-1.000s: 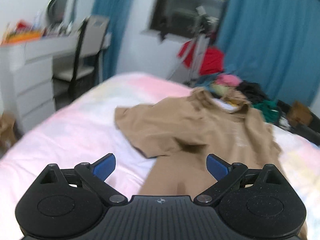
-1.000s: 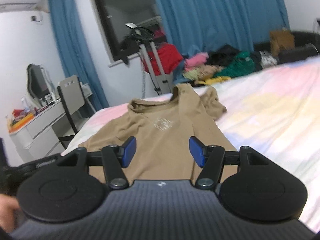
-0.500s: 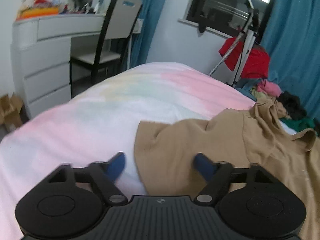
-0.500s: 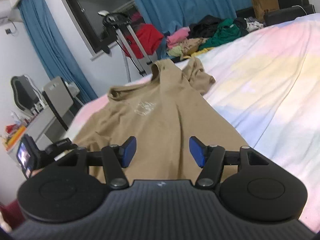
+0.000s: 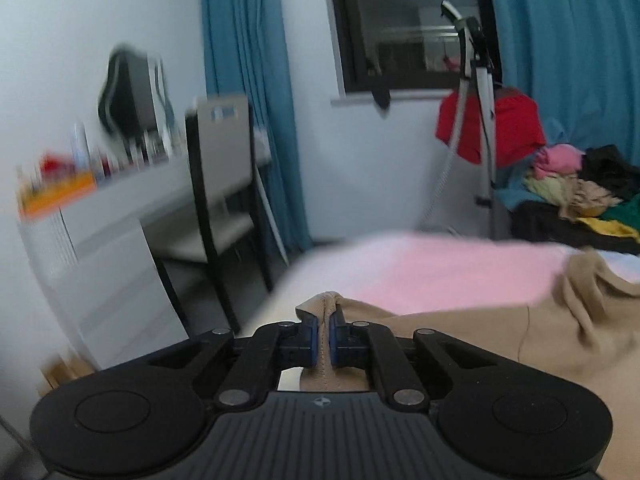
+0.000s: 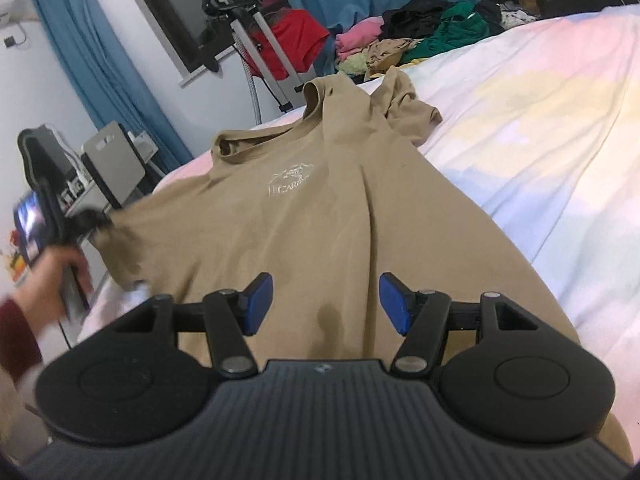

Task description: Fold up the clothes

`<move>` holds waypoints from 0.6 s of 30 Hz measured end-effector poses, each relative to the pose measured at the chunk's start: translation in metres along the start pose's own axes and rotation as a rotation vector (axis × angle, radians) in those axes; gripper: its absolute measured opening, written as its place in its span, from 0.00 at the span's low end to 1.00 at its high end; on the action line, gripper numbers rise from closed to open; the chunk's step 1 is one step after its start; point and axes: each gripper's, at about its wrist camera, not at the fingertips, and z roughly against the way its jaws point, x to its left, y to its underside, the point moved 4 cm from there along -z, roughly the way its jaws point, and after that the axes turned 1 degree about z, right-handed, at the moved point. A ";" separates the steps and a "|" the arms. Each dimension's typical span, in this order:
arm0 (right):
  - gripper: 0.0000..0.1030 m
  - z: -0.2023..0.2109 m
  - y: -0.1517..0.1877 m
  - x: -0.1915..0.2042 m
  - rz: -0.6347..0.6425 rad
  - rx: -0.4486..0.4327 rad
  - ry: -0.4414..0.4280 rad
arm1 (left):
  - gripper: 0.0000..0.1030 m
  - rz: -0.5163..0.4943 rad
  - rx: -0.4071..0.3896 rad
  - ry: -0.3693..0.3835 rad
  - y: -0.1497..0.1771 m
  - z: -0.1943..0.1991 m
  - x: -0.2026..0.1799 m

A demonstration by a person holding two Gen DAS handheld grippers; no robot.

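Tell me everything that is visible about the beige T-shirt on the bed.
The beige T-shirt looks like soft knit cotton, with a round collar and a small pale logo on the chest. It lies front side up on the pastel bedsheet, wrinkled, one sleeve crumpled at the far side. The left gripper is shut on a fold of its edge; the right gripper hovers open above its lower part.

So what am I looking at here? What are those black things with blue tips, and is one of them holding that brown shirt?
They are two hand-held grippers, one in each of a person's hands, each with its own camera looking along its fingers. The left wrist view shows the left gripper, its blue pads shut on a pinch of the tan T-shirt. The right wrist view shows the right gripper open above the shirt, holding nothing. The shirt lies on a bed with a pastel sheet. Beyond the bed is a pile of clothes.
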 end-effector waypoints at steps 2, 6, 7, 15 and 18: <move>0.60 -0.002 -0.001 0.001 0.016 -0.007 0.015 | 0.06 -0.049 -0.031 -0.054 -0.020 -0.014 -0.006; 0.60 -0.007 -0.003 -0.002 0.036 -0.019 0.045 | 0.06 -0.036 -0.009 -0.065 -0.026 -0.042 -0.019; 0.60 -0.009 -0.004 -0.003 0.040 -0.020 0.051 | 0.07 -0.031 0.014 -0.069 -0.021 -0.051 -0.020; 0.60 -0.020 -0.009 0.000 0.093 -0.051 0.076 | 0.33 0.145 0.137 0.064 0.024 -0.046 -0.006; 0.60 -0.018 -0.012 0.001 0.105 -0.070 0.075 | 0.53 0.068 0.095 0.085 0.026 -0.008 -0.004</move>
